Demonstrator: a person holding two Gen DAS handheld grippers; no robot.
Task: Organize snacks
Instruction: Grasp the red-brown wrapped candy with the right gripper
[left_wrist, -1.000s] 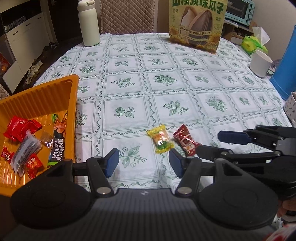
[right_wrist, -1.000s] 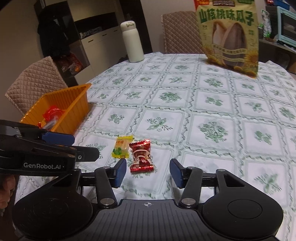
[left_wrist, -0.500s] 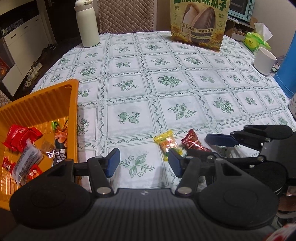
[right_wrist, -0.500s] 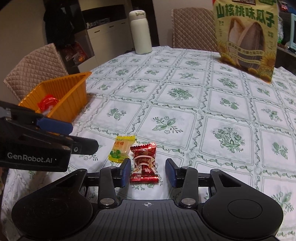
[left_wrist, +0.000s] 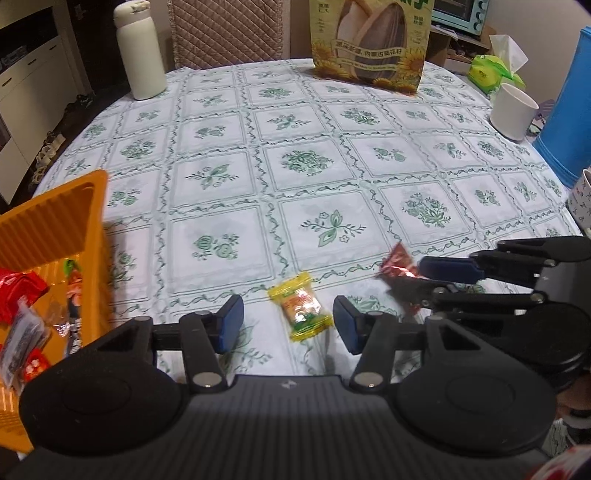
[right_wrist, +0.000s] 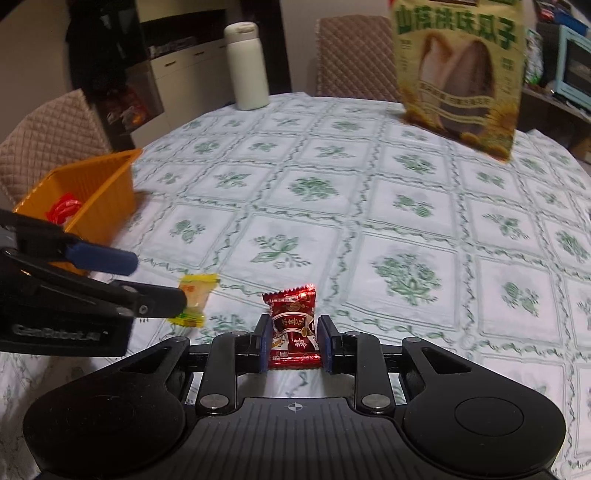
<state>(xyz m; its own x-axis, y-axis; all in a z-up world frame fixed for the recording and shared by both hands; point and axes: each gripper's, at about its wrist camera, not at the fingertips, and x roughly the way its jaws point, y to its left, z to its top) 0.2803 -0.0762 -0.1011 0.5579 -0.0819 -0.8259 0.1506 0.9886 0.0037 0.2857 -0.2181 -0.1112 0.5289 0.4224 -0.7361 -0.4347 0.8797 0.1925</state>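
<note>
A yellow-wrapped candy (left_wrist: 299, 312) lies on the flowered tablecloth between the fingers of my left gripper (left_wrist: 287, 325). Its jaws are closing, with gaps left on both sides of the wrapper. In the right wrist view this candy (right_wrist: 195, 295) is partly hidden by the left gripper (right_wrist: 159, 280). A red-wrapped candy (right_wrist: 293, 332) sits between the blue pads of my right gripper (right_wrist: 294, 343), whose closing jaws press on both its sides. In the left wrist view the red candy (left_wrist: 397, 264) pokes out of the right gripper (left_wrist: 424, 280). The orange basket (left_wrist: 55, 221) at the left holds several wrapped snacks.
A big sunflower-seed bag (left_wrist: 369, 40) stands at the far edge of the table, and a white bottle (left_wrist: 140, 51) at the far left. A white cup (left_wrist: 513, 110) and a blue container (left_wrist: 569, 110) stand at the right. Quilted chairs (right_wrist: 48, 136) surround the table.
Both grippers have moved down and forward onto the candies. The right jaws have drawn in onto the red candy. The left jaws narrowed a little, and the yellow candy now lies between them.
</note>
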